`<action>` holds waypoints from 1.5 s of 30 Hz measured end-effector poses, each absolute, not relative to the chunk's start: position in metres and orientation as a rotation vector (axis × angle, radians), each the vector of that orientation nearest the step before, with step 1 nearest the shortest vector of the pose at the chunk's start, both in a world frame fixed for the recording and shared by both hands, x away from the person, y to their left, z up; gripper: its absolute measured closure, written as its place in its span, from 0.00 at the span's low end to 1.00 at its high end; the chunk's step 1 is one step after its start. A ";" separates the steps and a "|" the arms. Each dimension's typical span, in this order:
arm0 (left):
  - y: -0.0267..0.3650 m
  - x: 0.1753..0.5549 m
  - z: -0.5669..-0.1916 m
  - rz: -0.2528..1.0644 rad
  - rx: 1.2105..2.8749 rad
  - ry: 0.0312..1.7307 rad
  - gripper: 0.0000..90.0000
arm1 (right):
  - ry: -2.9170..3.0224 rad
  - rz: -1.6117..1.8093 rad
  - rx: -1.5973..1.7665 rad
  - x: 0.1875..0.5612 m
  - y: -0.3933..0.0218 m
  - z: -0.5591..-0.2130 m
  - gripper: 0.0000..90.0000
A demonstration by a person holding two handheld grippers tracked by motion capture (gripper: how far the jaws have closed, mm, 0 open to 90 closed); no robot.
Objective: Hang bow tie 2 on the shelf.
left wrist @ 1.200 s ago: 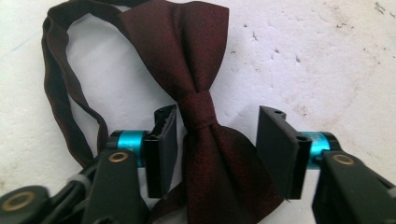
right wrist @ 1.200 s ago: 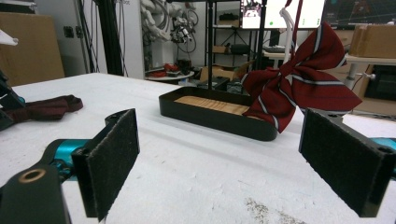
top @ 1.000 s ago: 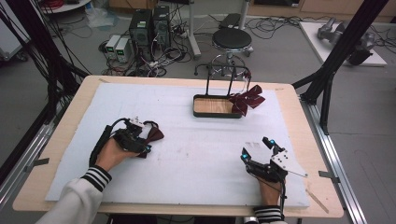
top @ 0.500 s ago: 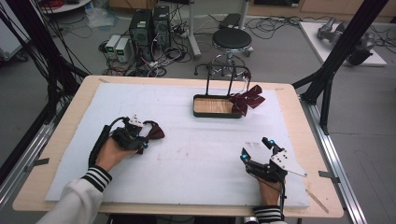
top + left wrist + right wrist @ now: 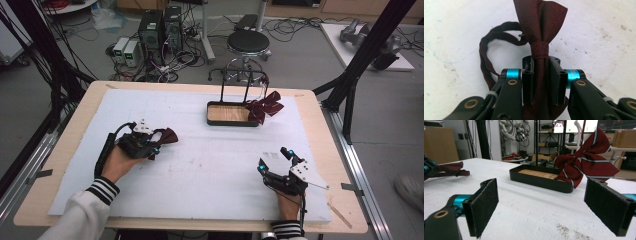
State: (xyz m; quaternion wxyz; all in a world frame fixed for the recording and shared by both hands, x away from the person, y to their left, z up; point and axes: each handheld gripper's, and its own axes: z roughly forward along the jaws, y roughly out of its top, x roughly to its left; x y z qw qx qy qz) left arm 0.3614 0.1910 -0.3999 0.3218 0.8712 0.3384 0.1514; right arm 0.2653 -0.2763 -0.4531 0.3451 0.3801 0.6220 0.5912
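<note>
Two bow ties: left gripper (image 5: 541, 82) pinches the plain one (image 5: 540, 27) (striped one (image 5: 584, 160) hangs), right gripper (image 5: 549, 207) spread.

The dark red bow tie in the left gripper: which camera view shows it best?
The left gripper view: the dark red bow tie sits close up, its knot and strap clear, pinched by the left gripper. The high view shows it small; the right gripper view shows an edge.
</note>
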 end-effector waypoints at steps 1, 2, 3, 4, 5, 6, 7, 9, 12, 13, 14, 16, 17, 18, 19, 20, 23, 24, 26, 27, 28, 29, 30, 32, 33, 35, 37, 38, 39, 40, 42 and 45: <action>0.191 0.362 -0.398 0.403 2.278 0.879 0.83 | 1.614 1.536 0.989 0.265 -0.276 -0.453 0.13; 0.190 0.362 -0.396 0.411 2.267 0.872 0.83 | 1.614 1.536 0.990 0.265 -0.276 -0.453 0.13; 0.190 0.361 -0.393 0.421 2.261 0.866 0.83 | 1.615 1.535 0.988 0.265 -0.276 -0.453 0.13; 0.189 0.361 -0.391 0.428 2.255 0.859 0.83 | 1.615 1.535 0.988 0.265 -0.276 -0.453 0.13; 0.188 0.361 -0.388 0.435 2.250 0.852 0.83 | 1.613 1.534 0.987 0.265 -0.276 -0.453 0.13; 0.187 0.362 -0.387 0.438 2.245 0.852 0.83 | 1.613 1.533 0.986 0.265 -0.276 -0.453 0.13; 0.186 0.362 -0.385 0.439 2.240 0.846 0.83 | 1.613 1.533 0.987 0.265 -0.276 -0.453 0.13; 0.184 0.363 -0.381 0.445 2.234 0.831 0.83 | 1.613 1.533 0.988 0.265 -0.276 -0.453 0.13; 0.181 0.364 -0.375 0.448 2.217 0.814 0.83 | 1.613 1.532 0.985 0.265 -0.276 -0.453 0.13; 0.180 0.364 -0.374 0.452 2.215 0.804 0.83 | 1.613 1.531 0.984 0.265 -0.276 -0.453 0.13; 0.179 0.364 -0.373 0.450 2.208 0.796 0.83 | 1.613 1.531 0.984 0.265 -0.276 -0.453 0.13; 0.177 0.365 -0.370 0.455 2.200 0.784 0.83 | 1.613 1.532 0.983 0.265 -0.276 -0.453 0.13; 0.177 0.366 -0.368 0.453 2.187 0.778 0.83 | 1.613 1.530 0.984 0.265 -0.276 -0.453 0.13; 0.176 0.367 -0.366 0.449 2.179 0.774 0.83 | 1.617 1.527 0.977 0.265 -0.276 -0.453 0.13; 0.176 0.368 -0.365 0.446 2.176 0.768 0.83 | 1.617 1.524 0.980 0.265 -0.276 -0.453 0.13; 0.174 0.369 -0.363 0.449 2.169 0.765 0.83 | 1.617 1.524 0.979 0.265 -0.276 -0.453 0.13; 0.170 0.372 -0.357 0.445 2.157 0.746 0.83 | 1.616 1.526 0.977 0.265 -0.276 -0.453 0.13; 0.169 0.373 -0.355 0.446 2.156 0.740 0.83 | 1.617 1.524 0.976 0.265 -0.276 -0.453 0.13; 0.166 0.375 -0.353 0.449 2.151 0.727 0.83 | 1.617 1.523 0.980 0.265 -0.276 -0.453 0.13; 0.165 0.376 -0.352 0.447 2.150 0.721 0.83 | 1.616 1.524 0.985 0.265 -0.275 -0.453 0.13; 0.164 0.377 -0.351 0.446 2.144 0.720 0.83 | 1.616 1.523 0.983 0.265 -0.275 -0.453 0.13; 0.163 0.378 -0.350 0.447 2.140 0.714 0.83 | 1.616 1.523 0.982 0.265 -0.275 -0.453 0.13; 0.162 0.378 -0.349 0.445 2.137 0.710 0.83 | 1.616 1.523 0.982 0.265 -0.275 -0.453 0.13; 0.160 0.380 -0.347 0.443 2.130 0.703 0.83 | 1.616 1.523 0.982 0.265 -0.275 -0.453 0.13; 0.159 0.381 -0.346 0.443 2.124 0.696 0.83 | 1.617 1.524 0.981 0.265 -0.275 -0.453 0.13; 0.157 0.382 -0.345 0.438 2.119 0.685 0.83 | 1.617 1.524 0.982 0.265 -0.275 -0.453 0.13; 0.155 0.384 -0.343 0.431 2.111 0.672 0.83 | 1.617 1.524 0.982 0.265 -0.275 -0.453 0.13; 0.154 0.385 -0.342 0.427 2.108 0.664 0.83 | 1.616 1.524 0.980 0.265 -0.275 -0.453 0.13; 0.154 0.387 -0.341 0.418 2.098 0.652 0.83 | 1.616 1.524 0.981 0.265 -0.275 -0.453 0.13; 0.153 0.388 -0.340 0.408 2.089 0.647 0.83 | 1.616 1.524 0.980 0.265 -0.275 -0.453 0.13; 0.152 0.391 -0.336 0.399 2.079 0.634 0.83 | 1.615 1.523 0.980 0.265 -0.275 -0.453 0.13; 0.148 0.394 -0.331 0.388 2.069 0.619 0.83 | 1.615 1.524 0.981 0.265 -0.275 -0.453 0.13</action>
